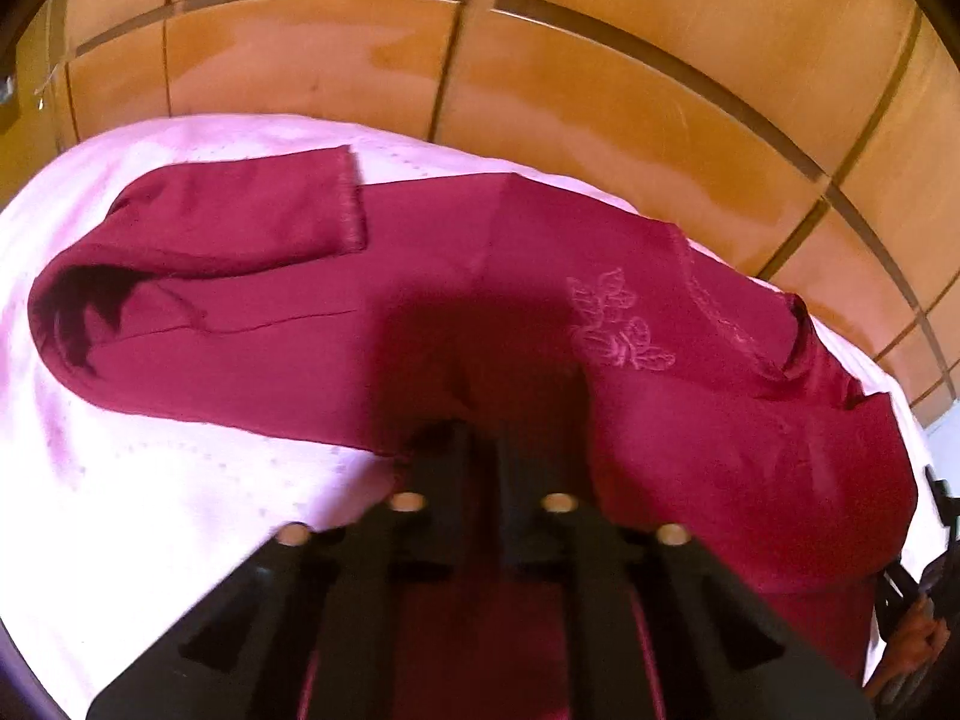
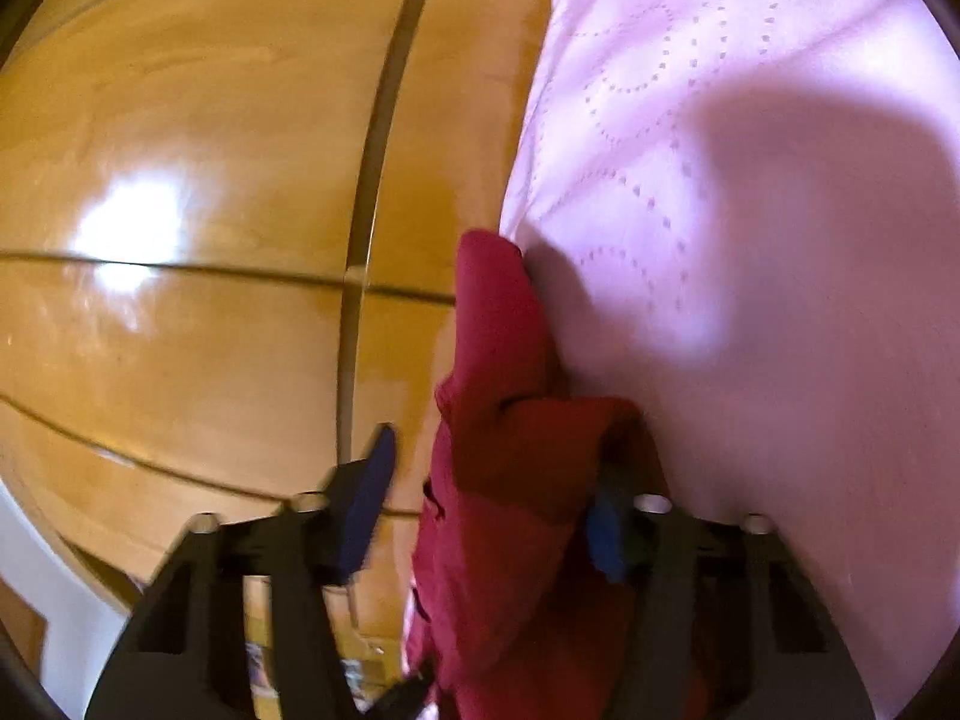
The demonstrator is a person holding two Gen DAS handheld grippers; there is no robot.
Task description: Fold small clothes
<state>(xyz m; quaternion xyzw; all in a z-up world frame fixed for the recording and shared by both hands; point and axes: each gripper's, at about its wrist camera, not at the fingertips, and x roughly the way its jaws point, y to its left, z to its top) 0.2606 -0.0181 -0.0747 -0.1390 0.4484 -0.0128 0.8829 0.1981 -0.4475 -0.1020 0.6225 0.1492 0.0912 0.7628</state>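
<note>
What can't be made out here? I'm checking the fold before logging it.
- Left wrist view: the left gripper hides where its jaws pinch the red top.
- Right wrist view: motion blur; cloth covers one finger of the right gripper.
- Both views: the pink quilt is cut off by the edges.

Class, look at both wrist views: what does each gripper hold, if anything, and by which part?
The left gripper is shut on the red garment, pinching its near edge. The right gripper has the garment's bunched end between its fingers, not clamped.
</note>
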